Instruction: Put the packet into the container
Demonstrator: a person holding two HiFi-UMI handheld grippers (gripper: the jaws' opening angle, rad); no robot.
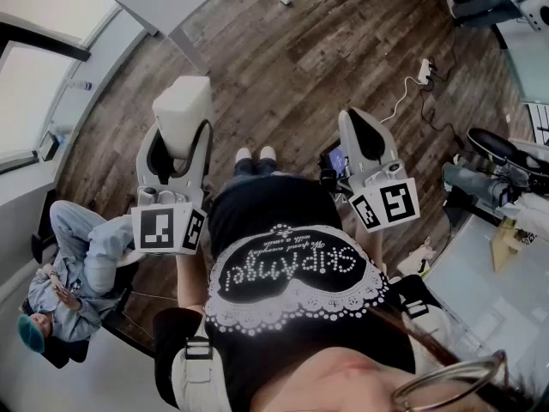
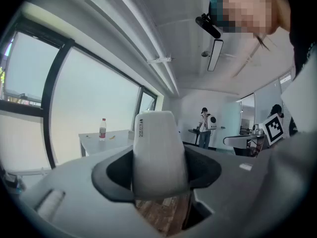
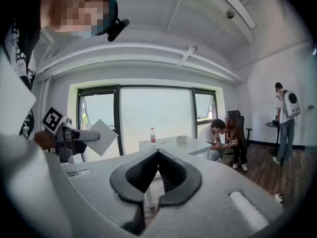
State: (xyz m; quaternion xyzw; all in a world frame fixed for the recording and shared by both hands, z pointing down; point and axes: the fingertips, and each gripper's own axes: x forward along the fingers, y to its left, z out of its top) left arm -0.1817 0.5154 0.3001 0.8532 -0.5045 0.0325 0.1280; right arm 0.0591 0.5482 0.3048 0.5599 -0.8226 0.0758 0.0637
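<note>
Over the wooden floor [image 1: 283, 67], the left gripper [image 1: 181, 137] clamps a white packet [image 1: 183, 106], while the right gripper [image 1: 366, 136] has its jaws together.

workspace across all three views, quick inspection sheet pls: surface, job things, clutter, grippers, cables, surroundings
surface: white table by the windows, away from both grippers; wooden floor underfoot
job's things: white packet held between the left gripper's jaws; a small pale tub on the table may be the container, too small to tell
clutter: bottle on the table
grippers: left gripper shut on the packet; right gripper shut, nothing between its jaws
cables: white cable with power strip on the floor
surroundings: seated people, standing person, large windows
</note>
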